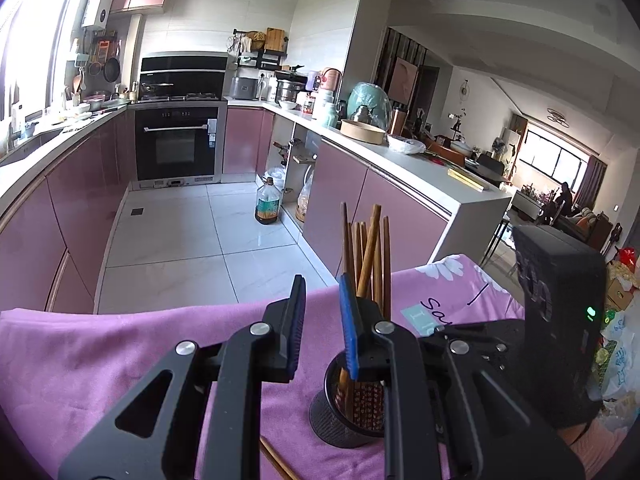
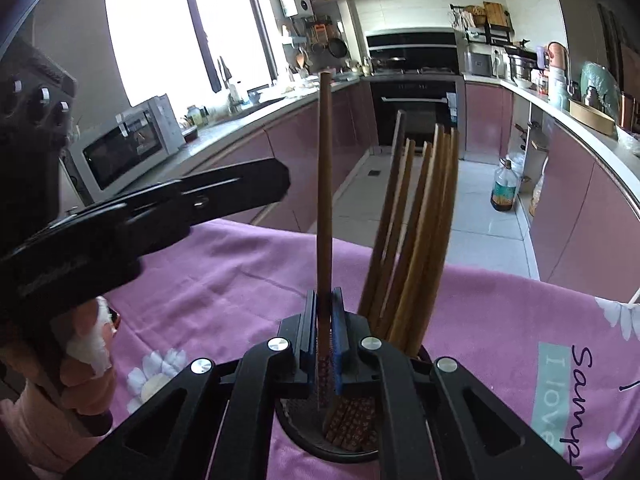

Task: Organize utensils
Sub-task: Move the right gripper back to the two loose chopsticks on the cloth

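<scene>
The tabletop, covered by a pink cloth printed with white daisies and a pale label [image 2: 224,280], fills the lower part of both views; its far edge meets the white-tiled kitchen floor [image 1: 168,236], which pink-fronted cabinets [image 1: 84,184] border on both sides.

The left gripper [image 1: 320,312], black with blue pads, hovers over the cloth just beside the holder. Its jaws stand slightly apart with nothing between them. In the right wrist view it enters from the left edge, carried by a person's hand [image 2: 86,364].

The right gripper [image 2: 324,340], also black with blue pads, sits directly over the holder. Its jaws are clenched on a single brown wooden chopstick [image 2: 325,184], gripped on its patterned lower section. The shaft rises nearly upright from the pads, and its lower end lies within the holder's mouth.

The black mesh cylindrical holder [image 1: 332,424] stands upright on the cloth, well back from the far edge.

A bundle of brown wooden chopsticks with red patterned ends [image 2: 420,240] stands in the holder, leaning right of the gripped one, tips fanned slightly apart.

One loose wooden chopstick [image 1: 276,460] lies flat on the cloth near the holder's base, partly hidden by the left gripper's frame.
</scene>
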A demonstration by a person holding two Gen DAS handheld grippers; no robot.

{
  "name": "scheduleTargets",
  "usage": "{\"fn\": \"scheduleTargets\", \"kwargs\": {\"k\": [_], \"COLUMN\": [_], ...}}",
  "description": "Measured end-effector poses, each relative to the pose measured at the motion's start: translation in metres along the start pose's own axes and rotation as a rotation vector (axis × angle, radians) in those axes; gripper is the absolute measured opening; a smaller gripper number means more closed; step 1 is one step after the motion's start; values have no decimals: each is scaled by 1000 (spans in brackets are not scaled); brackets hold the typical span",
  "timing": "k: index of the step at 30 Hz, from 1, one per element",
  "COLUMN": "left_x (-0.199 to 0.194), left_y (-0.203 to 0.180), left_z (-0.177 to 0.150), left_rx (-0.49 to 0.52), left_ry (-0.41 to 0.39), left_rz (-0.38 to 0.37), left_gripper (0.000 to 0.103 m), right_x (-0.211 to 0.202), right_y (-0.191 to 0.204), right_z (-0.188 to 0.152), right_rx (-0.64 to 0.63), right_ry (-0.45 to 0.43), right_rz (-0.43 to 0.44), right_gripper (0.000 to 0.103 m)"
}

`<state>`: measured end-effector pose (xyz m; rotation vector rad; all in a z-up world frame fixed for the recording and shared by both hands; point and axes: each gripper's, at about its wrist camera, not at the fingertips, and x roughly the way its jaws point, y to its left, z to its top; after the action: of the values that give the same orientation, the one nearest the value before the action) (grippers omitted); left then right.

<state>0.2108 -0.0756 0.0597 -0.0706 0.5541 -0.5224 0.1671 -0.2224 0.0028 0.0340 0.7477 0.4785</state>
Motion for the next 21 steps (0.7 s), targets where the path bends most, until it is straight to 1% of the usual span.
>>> {"fn": "scheduleTargets", "kwargs": {"k": [3,5,6,9,11,14,16,17,19,21], "left_x": [-1,-2,-3,-8,-13,-24,-31,-34,-38,-42], "left_y": [2,4,4,8,10,15,18,19,20,21], "left_z": [-6,-10,-11,-22,-31,-49,-65,-74,-90,-106], "left_rx": [-13,-21,-23,-34,-37,-49,-53,-50,-43,-41], "left_ry": [4,8,9,12,14,18,34,45,64,89], "left_rz": [0,5,8,20,33,51,64,80,103,110], "left_gripper": [17,17,17,20,21,28,32,32,36,39], "right_x": [0,-5,-7,-16,-25,-39,-50,-53,-59,-58], "right_y": [1,3,4,6,8,11,18,21,32,38], "right_z": [-1,-2,-3,-8,-13,-20,-29,-32,-44,-55], "right_rx": [5,5,6,5,0,-14,-41,-51,-88,-106], "right_ry": [-17,-41,-47,-67,-90,-115,-129,-129,-113,-88], "right_rz": [-10,-27,-27,-25,-8,22,43,55,87,102], "right_gripper": [10,14,14,16,16,16,16,16,17,19]}}
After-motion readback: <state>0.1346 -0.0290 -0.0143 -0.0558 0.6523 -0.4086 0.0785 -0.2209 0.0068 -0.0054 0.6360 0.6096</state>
